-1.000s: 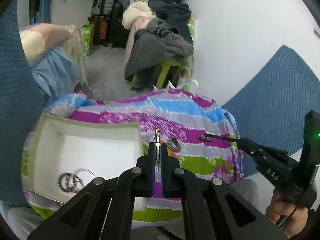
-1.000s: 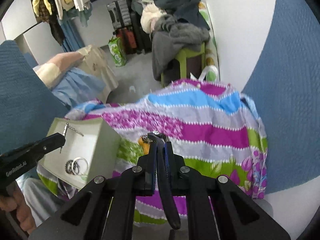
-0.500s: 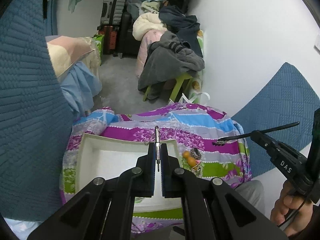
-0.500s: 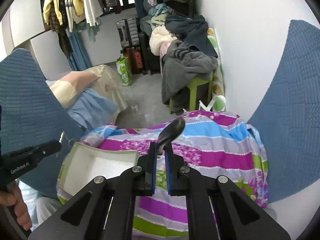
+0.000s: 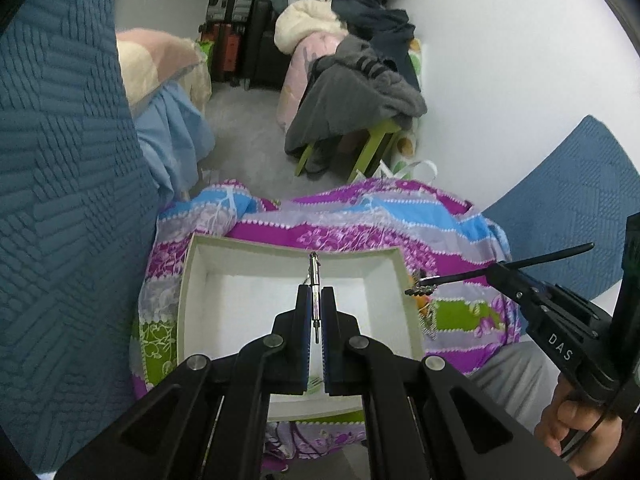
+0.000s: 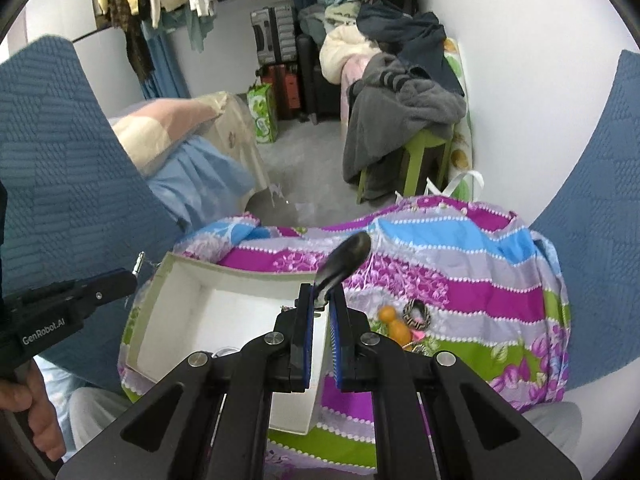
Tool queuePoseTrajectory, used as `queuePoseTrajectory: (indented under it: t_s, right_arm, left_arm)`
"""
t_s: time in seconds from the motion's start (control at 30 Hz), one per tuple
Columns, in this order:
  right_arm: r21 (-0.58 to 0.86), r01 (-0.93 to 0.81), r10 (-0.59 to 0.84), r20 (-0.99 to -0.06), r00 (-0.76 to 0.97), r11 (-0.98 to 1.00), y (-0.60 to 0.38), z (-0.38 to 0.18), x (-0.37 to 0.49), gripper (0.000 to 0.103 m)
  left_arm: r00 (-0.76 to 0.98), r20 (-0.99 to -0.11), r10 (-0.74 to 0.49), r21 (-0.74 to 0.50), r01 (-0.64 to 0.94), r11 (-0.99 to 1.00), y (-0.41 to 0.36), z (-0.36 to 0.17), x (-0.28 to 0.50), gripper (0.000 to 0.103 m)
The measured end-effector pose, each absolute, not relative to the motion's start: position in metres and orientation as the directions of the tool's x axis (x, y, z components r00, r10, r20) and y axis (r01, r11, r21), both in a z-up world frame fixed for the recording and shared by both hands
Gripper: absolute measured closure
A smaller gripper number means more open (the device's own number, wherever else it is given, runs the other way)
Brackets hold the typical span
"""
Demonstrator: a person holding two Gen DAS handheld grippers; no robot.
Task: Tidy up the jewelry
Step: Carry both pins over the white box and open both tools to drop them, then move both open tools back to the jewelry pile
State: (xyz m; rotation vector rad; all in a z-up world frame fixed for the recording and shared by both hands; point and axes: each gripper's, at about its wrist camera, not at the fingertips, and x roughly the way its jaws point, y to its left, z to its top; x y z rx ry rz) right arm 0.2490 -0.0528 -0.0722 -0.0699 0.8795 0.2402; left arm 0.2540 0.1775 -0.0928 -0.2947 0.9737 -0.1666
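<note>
A white open box (image 5: 384, 268) (image 6: 172, 300) sits on a striped purple, blue and green cloth (image 5: 400, 220) (image 6: 460, 264). My left gripper (image 5: 316, 292) is shut on a thin silver metal piece with a fine chain (image 5: 314, 276), held above the box; it shows at the left in the right wrist view (image 6: 138, 264). My right gripper (image 6: 322, 300) is shut on a dark hair clip (image 6: 344, 256); in the left wrist view the clip (image 5: 500, 268) hovers at the box's right edge. An orange bead piece (image 6: 394, 322) and a striped ring (image 6: 416, 314) lie on the cloth.
Blue quilted cushions (image 5: 60, 200) (image 6: 600, 200) flank the cloth. A green stool piled with grey clothes (image 5: 352, 100) (image 6: 400, 112), suitcases (image 6: 276, 40) and a bed with blue sheet (image 6: 192, 172) stand beyond.
Both grippers have risen and pulled back from the cloth. The right gripper lifted the dark clip. The left gripper now hangs over the box's middle.
</note>
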Motion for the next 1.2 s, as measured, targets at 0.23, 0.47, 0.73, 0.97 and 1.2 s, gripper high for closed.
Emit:
queuePoseTrajectory:
  t_s: [0.23,0.47,0.73,0.97,1.2]
  right_arm:
    - [0.007,-0.25,0.155,-0.803,0.575,0.968,-0.038,-0.108,0.249,0.097]
    - [0.001,-0.273,0.151,-0.835,0.529,0.962,-0.03,-0.137,0.247,0.097]
    - [0.036,-0.281,0.177,-0.852,0.494,0.959,-0.032,-0.147,0.249,0.097]
    - [0.087,-0.307,0.238,-0.832,0.501,0.948,-0.036,-0.131,0.248,0.093]
    - [0.122,-0.35,0.31,-0.774,0.551,0.929,-0.045,-0.089,0.237,0.078]
  left_arm:
    - [0.504,-0.821,-0.27,-0.315,-0.005,0.949,0.184,-0.133,0.26,0.101]
    - [0.452,-0.848,-0.278,-0.323,-0.023,0.946,0.182,-0.168,0.259,0.101]
    - [0.452,-0.852,-0.266,-0.317,-0.039,0.948,0.183,-0.171,0.255,0.099]
    - [0.483,-0.849,-0.213,-0.285,-0.08,0.955,0.182,-0.143,0.25,0.097]
    - [0.559,-0.813,-0.162,-0.25,-0.084,0.965,0.171,-0.098,0.232,0.051]
